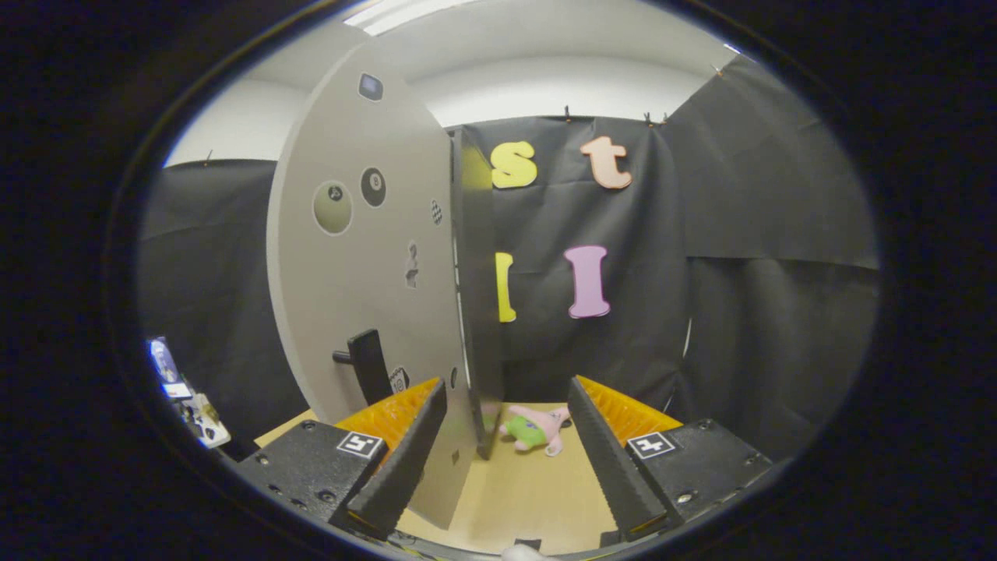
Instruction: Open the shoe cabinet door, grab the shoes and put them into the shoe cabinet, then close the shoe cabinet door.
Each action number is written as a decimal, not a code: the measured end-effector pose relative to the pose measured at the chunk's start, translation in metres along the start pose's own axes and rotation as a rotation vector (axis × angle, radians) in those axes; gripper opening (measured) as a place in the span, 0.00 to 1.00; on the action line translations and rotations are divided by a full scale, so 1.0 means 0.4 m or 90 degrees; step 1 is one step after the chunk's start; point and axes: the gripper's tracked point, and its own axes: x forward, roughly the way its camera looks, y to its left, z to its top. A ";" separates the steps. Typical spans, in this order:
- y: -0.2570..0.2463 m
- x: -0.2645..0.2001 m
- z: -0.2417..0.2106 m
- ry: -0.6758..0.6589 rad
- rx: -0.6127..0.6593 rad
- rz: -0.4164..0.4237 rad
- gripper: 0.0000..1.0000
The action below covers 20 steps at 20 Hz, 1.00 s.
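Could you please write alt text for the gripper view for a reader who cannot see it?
The open gripper straddles the edge of the grey cabinet door, which stands ajar, its dark handle beside the left finger. Beyond the fingers, a pink and green plush toy lies on the wooden tabletop.

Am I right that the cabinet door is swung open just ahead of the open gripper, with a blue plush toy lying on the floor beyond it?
Not quite: the gripper view shows the plush toy is pink and green, not blue. The rest holds: the cabinet door stands open ahead of the open gripper.
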 end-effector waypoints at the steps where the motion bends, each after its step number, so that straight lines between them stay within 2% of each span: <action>1: 0.009 0.015 -0.004 0.005 -0.001 0.018 0.99; 6: 0.084 0.051 -0.006 0.013 -0.014 0.074 0.99; 14: 0.140 0.055 -0.008 0.017 -0.006 0.008 0.92; 20: 0.261 0.056 -0.019 0.015 -0.007 -0.034 0.92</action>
